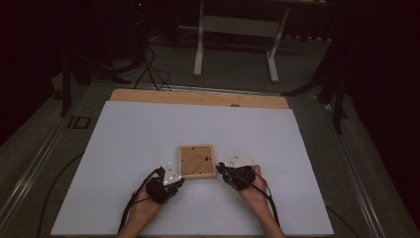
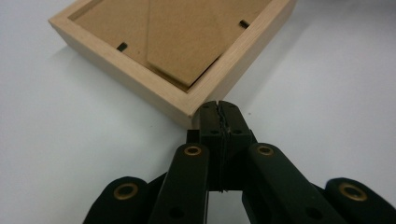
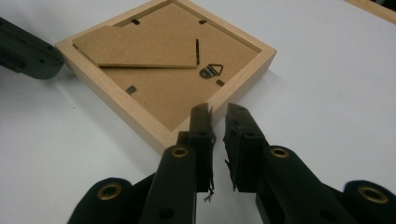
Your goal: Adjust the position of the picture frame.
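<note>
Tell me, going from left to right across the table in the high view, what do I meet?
left gripper → wooden picture frame, lying back side up → right gripper, all on the white table sheet.

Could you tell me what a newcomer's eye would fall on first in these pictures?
A small wooden picture frame lies face down near the middle of the white table, its brown backing and hanger showing. The left gripper, fingers shut, sits at one corner; the right gripper, slightly parted, points at another.
</note>
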Action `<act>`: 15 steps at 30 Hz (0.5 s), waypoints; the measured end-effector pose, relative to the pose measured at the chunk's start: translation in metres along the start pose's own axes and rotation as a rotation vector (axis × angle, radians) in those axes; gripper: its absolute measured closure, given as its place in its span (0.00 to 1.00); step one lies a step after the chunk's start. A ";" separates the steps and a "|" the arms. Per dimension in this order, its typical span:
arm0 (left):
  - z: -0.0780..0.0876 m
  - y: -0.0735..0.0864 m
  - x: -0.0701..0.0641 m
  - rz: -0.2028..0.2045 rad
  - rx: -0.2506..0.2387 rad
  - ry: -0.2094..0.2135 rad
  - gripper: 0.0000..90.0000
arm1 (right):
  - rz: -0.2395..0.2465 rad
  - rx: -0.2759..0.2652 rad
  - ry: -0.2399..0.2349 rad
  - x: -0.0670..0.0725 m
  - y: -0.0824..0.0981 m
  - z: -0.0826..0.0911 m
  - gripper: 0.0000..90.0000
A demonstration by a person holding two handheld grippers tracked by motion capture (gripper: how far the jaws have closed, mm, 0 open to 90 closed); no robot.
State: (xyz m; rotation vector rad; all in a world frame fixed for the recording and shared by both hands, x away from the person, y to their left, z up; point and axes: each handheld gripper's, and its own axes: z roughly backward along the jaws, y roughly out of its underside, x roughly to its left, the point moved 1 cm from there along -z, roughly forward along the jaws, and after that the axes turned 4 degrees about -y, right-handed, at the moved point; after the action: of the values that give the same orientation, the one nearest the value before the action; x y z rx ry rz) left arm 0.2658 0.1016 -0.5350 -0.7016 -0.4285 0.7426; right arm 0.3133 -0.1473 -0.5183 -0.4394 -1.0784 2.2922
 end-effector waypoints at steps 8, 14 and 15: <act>-0.005 -0.002 -0.001 -0.008 0.002 -0.012 0.99 | -0.011 -0.036 -0.018 0.002 -0.003 0.008 0.89; -0.007 -0.003 0.000 -0.004 -0.002 -0.013 0.99 | 0.004 -0.038 -0.042 0.009 -0.004 0.009 0.94; -0.007 -0.003 0.001 -0.005 -0.002 -0.013 0.99 | 0.008 -0.036 -0.045 0.011 -0.003 0.008 0.96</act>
State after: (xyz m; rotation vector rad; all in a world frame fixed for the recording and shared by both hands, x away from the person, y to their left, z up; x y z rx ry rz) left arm 0.2717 0.0974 -0.5376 -0.6973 -0.4425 0.7424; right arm 0.3016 -0.1438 -0.5110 -0.4090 -1.1433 2.3032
